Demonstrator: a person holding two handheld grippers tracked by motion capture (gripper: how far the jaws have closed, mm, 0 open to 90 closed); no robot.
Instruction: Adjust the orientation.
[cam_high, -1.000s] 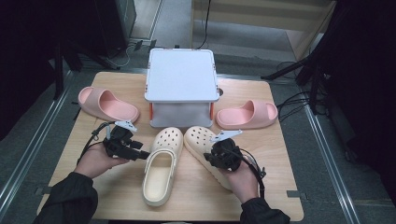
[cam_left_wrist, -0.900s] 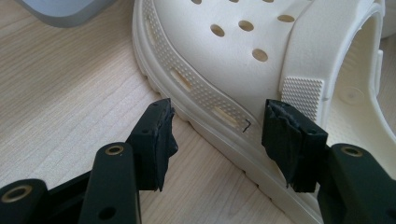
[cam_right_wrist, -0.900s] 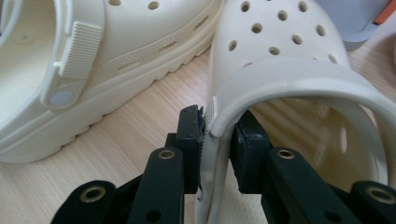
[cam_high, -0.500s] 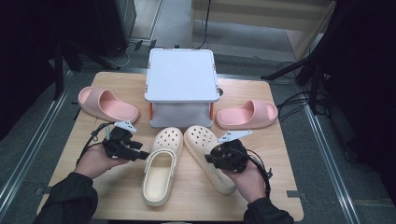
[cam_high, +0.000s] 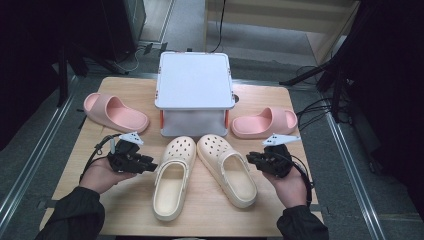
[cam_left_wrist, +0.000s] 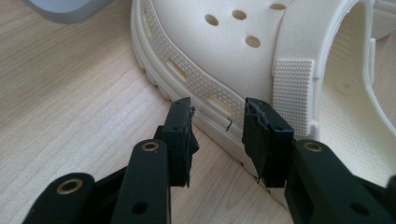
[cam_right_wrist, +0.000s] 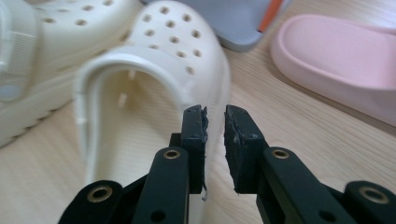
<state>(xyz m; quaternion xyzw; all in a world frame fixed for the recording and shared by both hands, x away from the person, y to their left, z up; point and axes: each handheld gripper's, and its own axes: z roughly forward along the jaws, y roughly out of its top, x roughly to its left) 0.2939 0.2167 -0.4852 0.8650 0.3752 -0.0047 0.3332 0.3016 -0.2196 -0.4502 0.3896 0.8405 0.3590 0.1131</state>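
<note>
Since a second ago the right gripper (cam_high: 256, 159) has slid off the right clog (cam_high: 226, 169), jaws narrow and empty beside its outer rim. Left gripper (cam_high: 150, 164), half-closing, empty, points at the left clog (cam_high: 173, 177), which lies lengthwise away from the person.

Bare table (cam_high: 125, 210) lies open at lower left and lower right. Two clogs (cam_high: 172, 177) crowd the centre; a box (cam_high: 194, 82) blocks the upper middle.
</note>
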